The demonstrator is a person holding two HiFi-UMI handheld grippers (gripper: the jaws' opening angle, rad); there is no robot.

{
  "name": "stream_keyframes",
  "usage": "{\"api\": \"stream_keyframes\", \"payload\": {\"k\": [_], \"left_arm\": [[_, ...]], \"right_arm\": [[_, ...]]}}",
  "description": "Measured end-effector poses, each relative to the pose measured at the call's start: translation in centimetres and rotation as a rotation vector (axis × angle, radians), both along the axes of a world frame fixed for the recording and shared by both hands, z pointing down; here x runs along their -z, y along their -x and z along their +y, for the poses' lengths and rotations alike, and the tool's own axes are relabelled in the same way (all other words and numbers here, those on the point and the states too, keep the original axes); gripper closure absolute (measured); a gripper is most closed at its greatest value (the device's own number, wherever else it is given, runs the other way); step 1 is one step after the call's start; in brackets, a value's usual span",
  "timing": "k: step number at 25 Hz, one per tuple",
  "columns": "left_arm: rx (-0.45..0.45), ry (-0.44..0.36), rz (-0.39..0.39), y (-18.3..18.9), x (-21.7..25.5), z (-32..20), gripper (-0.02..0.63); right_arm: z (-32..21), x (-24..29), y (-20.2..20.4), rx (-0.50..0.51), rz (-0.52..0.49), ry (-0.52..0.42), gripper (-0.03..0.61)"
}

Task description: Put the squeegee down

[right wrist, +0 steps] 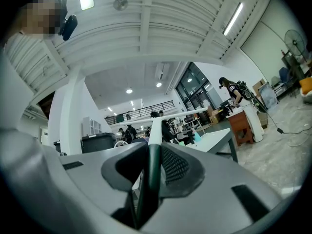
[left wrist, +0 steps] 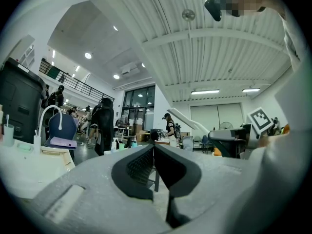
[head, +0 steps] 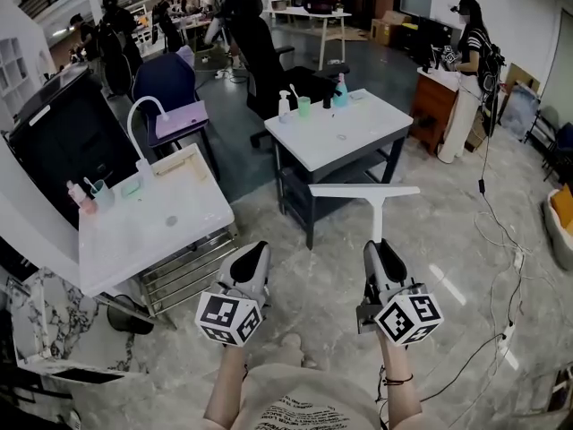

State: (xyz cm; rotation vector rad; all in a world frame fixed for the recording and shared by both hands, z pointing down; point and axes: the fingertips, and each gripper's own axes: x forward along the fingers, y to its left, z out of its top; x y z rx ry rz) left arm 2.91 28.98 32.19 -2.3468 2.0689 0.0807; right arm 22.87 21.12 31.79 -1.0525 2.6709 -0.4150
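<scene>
1. The right gripper (head: 380, 245) is clamping the squeegee (head: 376, 213) by the dark lower end of its handle; in the right gripper view the handle (right wrist: 153, 152) is sitting between the two pads, pressed from both sides
2. The squeegee's long axis is running straight out from that gripper, roughly level and away from the person, with the white blade lying crosswise at the far end, hanging over the floor and touching nothing
3. The blade is pointing at the white tabletop (head: 345, 137) directly ahead and seems to be just short of its near edge; the other tabletop (head: 148, 227), the one with the sink and tap, is lying off to the left, nearer the left gripper (head: 253, 251)
4. The left gripper is holding its jaws together on nothing, level beside the right one and well apart from the squeegee
5. To my eye the put-down is falling to the right hand alone: it is looking like a forward carry onto the tabletop ahead, the handle going down along its present line before the pads let go
</scene>
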Motion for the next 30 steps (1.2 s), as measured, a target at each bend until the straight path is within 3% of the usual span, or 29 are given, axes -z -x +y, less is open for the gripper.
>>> {"api": "stream_keyframes", "payload": {"k": [15, 30], "left_arm": [[-0.065, 0.002, -0.014, -2.2, -0.2, -6.7, 0.591], [-0.058, 0.032, 0.015, 1.9, -1.7, -17.9, 0.591]], "right_arm": [[-5.1, -1.5, -1.5, -0.035, 0.039, 0.009, 0.482], [-15.9, -3.0, 3.5, 0.007, 0.053, 0.051, 0.482]]}}
